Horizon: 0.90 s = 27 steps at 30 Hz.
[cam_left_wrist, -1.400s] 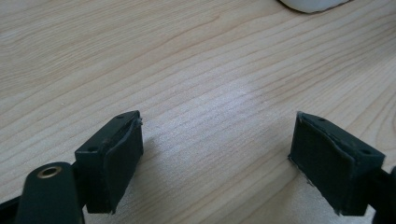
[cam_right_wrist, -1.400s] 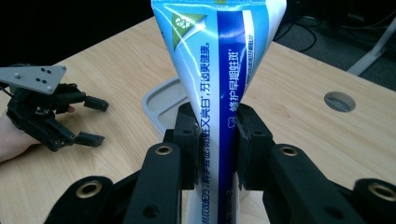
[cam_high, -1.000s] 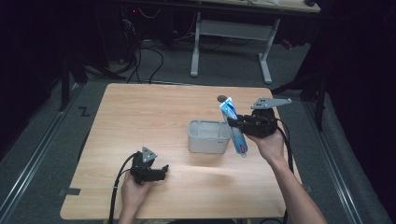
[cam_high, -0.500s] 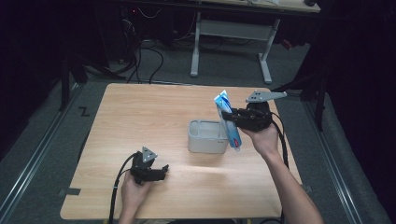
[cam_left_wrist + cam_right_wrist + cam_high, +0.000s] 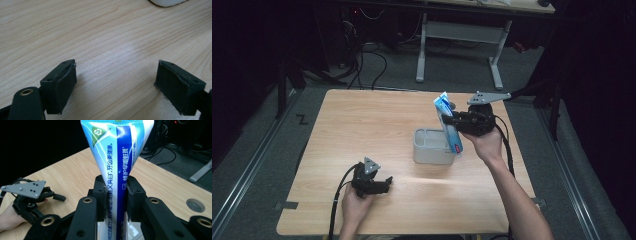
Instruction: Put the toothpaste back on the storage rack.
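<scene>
A blue and white plastic toothpaste tube (image 5: pixel 448 125) is pinched at mid-length between the black jaws of the right gripper (image 5: pixel 455 121), as is plain in the right gripper view, where the pads are pressed on both sides of the tube (image 5: pixel 117 170) and its flat crimped end fans out above them. In the high view the tube's long axis is tilted, the crimped end pointing toward about eleven o'clock and the lower end toward about five o'clock. That lower end hangs over the right-hand rim of the small grey rectangular plastic bin (image 5: pixel 432 147), which stands on the light wooden table (image 5: pixel 362 125) just at seven o'clock of the gripper. Whether the tube's lower end touches the bin cannot be told.

The relation that matters is judged to be this one: the bin's opening lies down and toward eight o'clock from the tube's lower tip, so the tube would have to be carried a little that way and stood more upright before being lowered in.

The left gripper (image 5: pixel 382 184) is held low at the table's near edge, well apart from the bin at about seven o'clock of it; its jaws are spread wide over bare wood, with nothing between them. The right hand is much the nearer to the bin.
</scene>
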Each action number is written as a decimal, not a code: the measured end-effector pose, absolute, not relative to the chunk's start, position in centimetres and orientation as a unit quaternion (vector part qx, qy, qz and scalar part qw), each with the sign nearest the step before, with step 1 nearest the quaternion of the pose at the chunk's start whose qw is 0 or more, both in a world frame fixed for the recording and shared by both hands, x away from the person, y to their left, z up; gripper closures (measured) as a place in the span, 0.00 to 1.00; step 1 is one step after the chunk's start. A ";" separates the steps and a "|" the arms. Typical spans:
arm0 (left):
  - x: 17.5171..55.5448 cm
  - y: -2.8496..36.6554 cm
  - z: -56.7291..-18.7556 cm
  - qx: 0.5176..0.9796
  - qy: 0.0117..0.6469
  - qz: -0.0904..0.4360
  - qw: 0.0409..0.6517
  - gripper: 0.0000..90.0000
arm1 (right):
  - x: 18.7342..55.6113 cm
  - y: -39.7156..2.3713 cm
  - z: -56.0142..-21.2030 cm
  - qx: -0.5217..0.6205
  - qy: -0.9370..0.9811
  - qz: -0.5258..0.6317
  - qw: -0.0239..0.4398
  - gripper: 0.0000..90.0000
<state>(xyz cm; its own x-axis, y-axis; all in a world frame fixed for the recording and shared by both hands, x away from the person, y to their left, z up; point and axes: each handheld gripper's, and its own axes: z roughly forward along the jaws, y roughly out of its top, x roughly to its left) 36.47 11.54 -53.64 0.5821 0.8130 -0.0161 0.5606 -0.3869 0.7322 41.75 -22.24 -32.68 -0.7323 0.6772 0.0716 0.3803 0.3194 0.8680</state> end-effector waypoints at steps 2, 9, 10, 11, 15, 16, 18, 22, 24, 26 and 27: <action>36.5 11.6 -53.6 0.814 0.422 0.175 0.358 0.20 | 41.8 -22.1 -32.5 0.330 0.797 0.480 0.158 0.81; 36.5 11.5 -53.6 0.813 0.423 0.177 0.359 0.20 | 42.3 -21.2 -32.2 0.327 0.801 0.470 0.175 0.81; 36.5 11.5 -53.6 0.813 0.423 0.177 0.359 0.20 | 42.5 -21.1 -32.2 0.327 0.801 0.470 0.176 0.81; 36.5 11.5 -53.6 0.813 0.423 0.177 0.358 0.20 | 42.9 -21.1 -32.2 0.331 0.798 0.472 0.174 0.81; 36.5 11.5 -53.6 0.813 0.423 0.177 0.358 0.20 | 43.3 -21.1 -32.2 0.335 0.798 0.468 0.176 0.81; 36.5 11.5 -53.6 0.814 0.423 0.177 0.358 0.20 | 43.4 -21.0 -32.2 0.335 0.798 0.469 0.177 0.81; 36.5 11.5 -53.6 0.813 0.423 0.177 0.359 0.20 | 43.5 -21.0 -32.1 0.336 0.796 0.472 0.175 0.81; 36.5 11.5 -53.6 0.813 0.423 0.177 0.358 0.20 | 43.7 -20.8 -31.9 0.336 0.794 0.475 0.177 0.81; 36.5 11.5 -53.6 0.813 0.423 0.177 0.359 0.20 | 43.9 -20.7 -31.8 0.334 0.794 0.476 0.179 0.81; 36.5 11.5 -53.6 0.814 0.422 0.176 0.358 0.20 | 44.2 -20.4 -31.9 0.336 0.791 0.479 0.179 0.81; 36.5 11.5 -53.6 0.813 0.423 0.177 0.359 0.20 | 44.2 -20.4 -31.9 0.336 0.791 0.479 0.179 0.81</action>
